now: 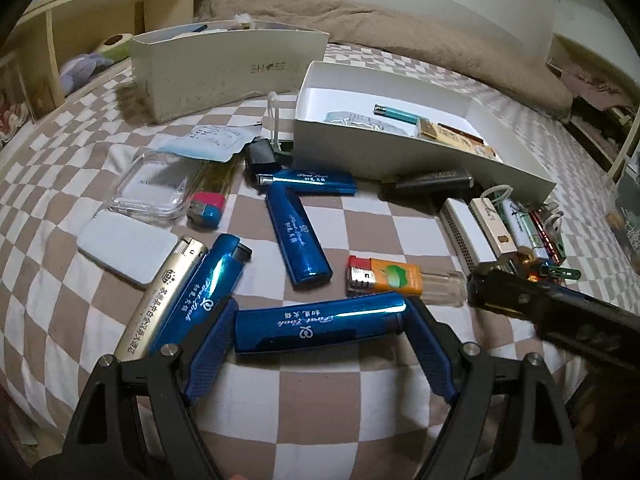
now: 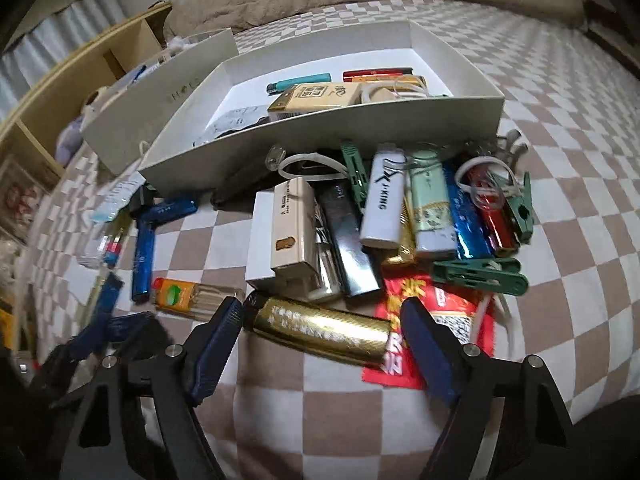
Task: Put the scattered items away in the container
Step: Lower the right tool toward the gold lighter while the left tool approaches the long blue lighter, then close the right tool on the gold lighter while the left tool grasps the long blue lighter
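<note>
My left gripper (image 1: 320,322) is shut end to end on a blue lighter (image 1: 316,326) that lies crosswise between the pads, just above the checkered bed. My right gripper (image 2: 320,328) is shut end to end on a gold lighter (image 2: 320,332); it also shows at the right of the left wrist view (image 1: 560,308). The white container box (image 1: 420,156) stands ahead with a teal lighter (image 1: 394,114) and packets inside; it also shows in the right wrist view (image 2: 340,136). Several more lighters lie scattered, among them blue ones (image 1: 298,236) and an orange one (image 1: 394,276).
A pile of lighters, boxes and green clips (image 2: 480,272) lies before the container, with a red packet (image 2: 436,328) under my right gripper. A tall white shoe box (image 1: 224,68), a clear plastic case (image 1: 150,192) and a white pad (image 1: 128,246) sit at left. A wooden shelf (image 1: 80,20) stands beyond.
</note>
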A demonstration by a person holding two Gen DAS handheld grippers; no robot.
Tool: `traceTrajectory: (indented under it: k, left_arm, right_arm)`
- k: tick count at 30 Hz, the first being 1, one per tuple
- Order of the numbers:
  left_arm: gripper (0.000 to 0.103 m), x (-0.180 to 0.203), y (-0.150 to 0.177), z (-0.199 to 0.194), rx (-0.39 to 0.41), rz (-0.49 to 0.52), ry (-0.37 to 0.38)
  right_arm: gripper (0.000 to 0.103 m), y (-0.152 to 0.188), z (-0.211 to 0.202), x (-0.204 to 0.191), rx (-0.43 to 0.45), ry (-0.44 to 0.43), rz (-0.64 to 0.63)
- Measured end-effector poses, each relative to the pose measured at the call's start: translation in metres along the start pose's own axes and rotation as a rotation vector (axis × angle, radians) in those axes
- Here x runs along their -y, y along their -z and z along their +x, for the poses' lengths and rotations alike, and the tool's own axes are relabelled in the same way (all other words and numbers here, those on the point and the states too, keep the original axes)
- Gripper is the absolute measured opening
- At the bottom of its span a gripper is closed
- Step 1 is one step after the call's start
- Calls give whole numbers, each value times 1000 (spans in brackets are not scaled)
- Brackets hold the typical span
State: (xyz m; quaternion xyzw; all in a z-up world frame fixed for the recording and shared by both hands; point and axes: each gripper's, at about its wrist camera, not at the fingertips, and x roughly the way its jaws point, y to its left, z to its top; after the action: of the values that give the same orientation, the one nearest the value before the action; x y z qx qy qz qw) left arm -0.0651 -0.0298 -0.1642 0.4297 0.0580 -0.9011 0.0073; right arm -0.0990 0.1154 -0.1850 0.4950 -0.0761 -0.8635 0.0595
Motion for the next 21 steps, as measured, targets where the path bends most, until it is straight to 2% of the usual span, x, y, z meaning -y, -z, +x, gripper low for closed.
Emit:
traceTrajectory:
  k: [3,8,12,15,21]
  left_arm:
    - [83,-4,0,-1,3,-14,15]
    - [83,-6,-1,1,3,-6,7]
    - [83,-3,0,-1,0,-10,8]
    - [83,-3,0,-2,-1,-3,0]
    - [83,1,1,-1,-2,4,-9]
  right_arm:
    - [81,1,6,-8,31,59,-64]
    - [81,7,4,-12,67,87,-156]
    - [81,14,-3,-4,60,72,-191]
    - [81,16,-8,2,59,99,-216]
    - [81,20,-25,21,77,12,-132]
